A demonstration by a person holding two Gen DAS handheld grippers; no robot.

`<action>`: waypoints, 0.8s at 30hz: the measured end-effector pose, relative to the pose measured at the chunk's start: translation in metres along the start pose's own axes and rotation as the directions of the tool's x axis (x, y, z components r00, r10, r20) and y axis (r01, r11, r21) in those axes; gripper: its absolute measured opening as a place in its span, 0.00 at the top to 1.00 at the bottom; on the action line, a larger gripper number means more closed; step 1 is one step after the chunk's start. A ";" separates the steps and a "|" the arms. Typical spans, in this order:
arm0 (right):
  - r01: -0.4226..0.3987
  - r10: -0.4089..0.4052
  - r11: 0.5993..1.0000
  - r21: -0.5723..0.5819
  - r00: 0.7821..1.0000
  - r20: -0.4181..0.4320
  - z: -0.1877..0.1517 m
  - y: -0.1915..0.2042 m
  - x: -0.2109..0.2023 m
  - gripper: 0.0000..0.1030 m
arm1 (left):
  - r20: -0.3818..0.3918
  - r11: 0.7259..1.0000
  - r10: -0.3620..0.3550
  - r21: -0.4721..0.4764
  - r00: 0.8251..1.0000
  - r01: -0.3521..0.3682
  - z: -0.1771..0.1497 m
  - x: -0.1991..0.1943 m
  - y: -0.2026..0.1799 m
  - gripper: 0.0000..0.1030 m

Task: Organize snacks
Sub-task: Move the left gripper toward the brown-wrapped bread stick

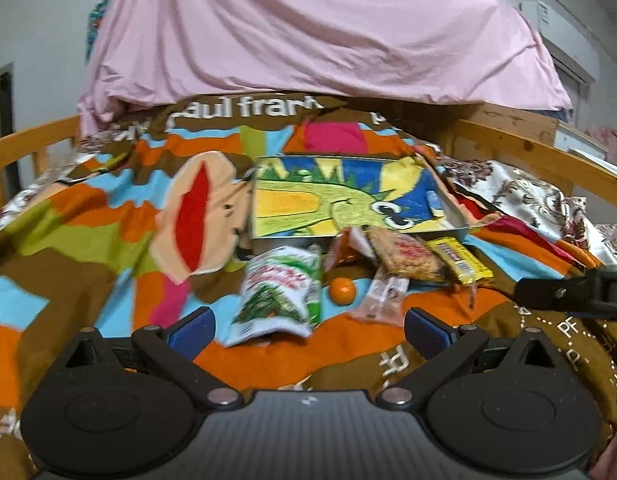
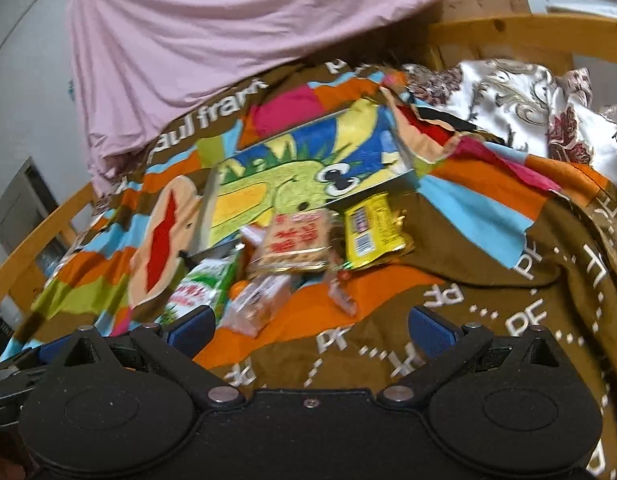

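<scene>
Several snacks lie in a heap on a colourful bedspread [image 1: 88, 232]. A white and green bag [image 1: 278, 294] lies nearest my left gripper [image 1: 308, 328], which is open and empty just short of it. Beside the bag are a small orange ball [image 1: 342, 290], a clear pink packet [image 1: 382, 294], a brown cracker pack [image 1: 408, 260] and a yellow packet [image 1: 462, 260]. My right gripper [image 2: 310, 330] is open and empty, short of the pink packet [image 2: 256, 304], the cracker pack [image 2: 296, 246] and the yellow packet [image 2: 370, 230]. Behind the heap lies a tin tray with a cartoon picture [image 1: 340, 200], also in the right wrist view [image 2: 308, 168].
A pink sheet [image 1: 308, 28] hangs behind the bed. Wooden bed rails [image 1: 548, 156] run along both sides. A patterned white cloth [image 2: 508, 92] lies bunched at the right. The right gripper shows at the right edge of the left wrist view [image 1: 568, 292].
</scene>
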State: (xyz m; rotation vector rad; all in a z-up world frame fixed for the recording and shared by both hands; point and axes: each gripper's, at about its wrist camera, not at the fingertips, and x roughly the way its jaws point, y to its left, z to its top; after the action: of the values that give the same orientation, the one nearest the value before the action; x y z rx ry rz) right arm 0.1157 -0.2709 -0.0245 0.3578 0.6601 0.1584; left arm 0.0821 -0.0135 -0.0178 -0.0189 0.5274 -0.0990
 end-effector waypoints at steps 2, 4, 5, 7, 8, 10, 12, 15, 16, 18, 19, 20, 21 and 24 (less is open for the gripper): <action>0.014 -0.014 1.000 -0.013 1.000 0.012 0.009 -0.007 0.009 0.00 | -0.014 1.000 -0.021 0.015 1.000 0.021 0.007 0.014 -0.005 0.00; 0.035 -0.034 0.998 -0.049 0.999 0.033 0.018 -0.010 0.018 0.00 | -0.029 0.999 -0.040 0.011 0.999 0.040 0.013 0.029 -0.008 0.00; 0.046 -0.043 0.996 -0.072 0.998 0.045 0.022 -0.012 0.022 0.00 | -0.036 0.999 -0.054 -0.001 0.998 0.054 0.017 0.037 -0.009 0.00; 0.060 -0.053 0.991 -0.116 0.997 0.061 0.030 -0.015 0.030 0.01 | -0.052 0.996 -0.086 -0.017 0.995 0.085 0.022 0.052 -0.011 0.00; 0.066 -0.058 0.988 -0.138 0.996 0.065 0.035 -0.017 0.035 0.00 | -0.062 0.995 -0.099 -0.014 0.993 0.098 0.024 0.059 -0.012 0.00; 0.074 -0.062 0.981 -0.182 0.996 0.067 0.041 -0.019 0.044 0.01 | -0.085 0.993 -0.118 0.000 0.989 0.118 0.026 0.072 -0.014 0.00; 0.075 -0.062 0.970 -0.232 0.996 0.063 0.044 -0.020 0.053 0.01 | -0.114 0.989 -0.149 0.008 0.982 0.151 0.027 0.083 -0.015 0.00; 0.063 -0.046 0.929 -0.365 0.997 0.055 0.046 -0.015 0.063 0.01 | -0.140 0.981 -0.170 0.066 0.975 0.181 0.027 0.099 -0.020 0.00; 0.066 -0.042 0.909 -0.412 0.997 0.068 0.046 -0.012 0.065 0.01 | -0.148 0.978 -0.177 0.087 0.973 0.191 0.028 0.103 -0.023 0.00; 0.075 -0.031 0.878 -0.472 0.995 0.099 0.042 -0.006 0.065 0.01 | -0.162 0.967 -0.193 0.136 0.968 0.216 0.028 0.110 -0.028 0.00; 0.074 -0.024 0.860 -0.505 0.994 0.105 0.041 -0.004 0.066 0.01 | -0.166 0.961 -0.200 0.159 0.966 0.227 0.028 0.112 -0.031 0.00; 0.075 -0.020 0.844 -0.531 0.994 0.108 0.039 -0.001 0.068 0.01 | -0.169 0.953 -0.211 0.182 0.963 0.241 0.029 0.114 -0.034 0.00; 0.075 -0.017 0.829 -0.554 0.994 0.110 0.038 0.001 0.070 0.01 | -0.171 0.946 -0.220 0.203 0.960 0.253 0.029 0.117 -0.036 0.00; 0.072 -0.011 0.795 -0.602 0.994 0.105 0.035 0.007 0.079 0.06 | -0.185 0.924 -0.236 0.262 0.954 0.279 0.030 0.124 -0.043 0.01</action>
State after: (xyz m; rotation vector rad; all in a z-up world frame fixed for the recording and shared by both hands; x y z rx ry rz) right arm 0.1990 -0.2539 -0.0413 -0.2735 0.4868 0.2995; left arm 0.2002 -0.0686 -0.0525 0.2035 0.6556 -0.4375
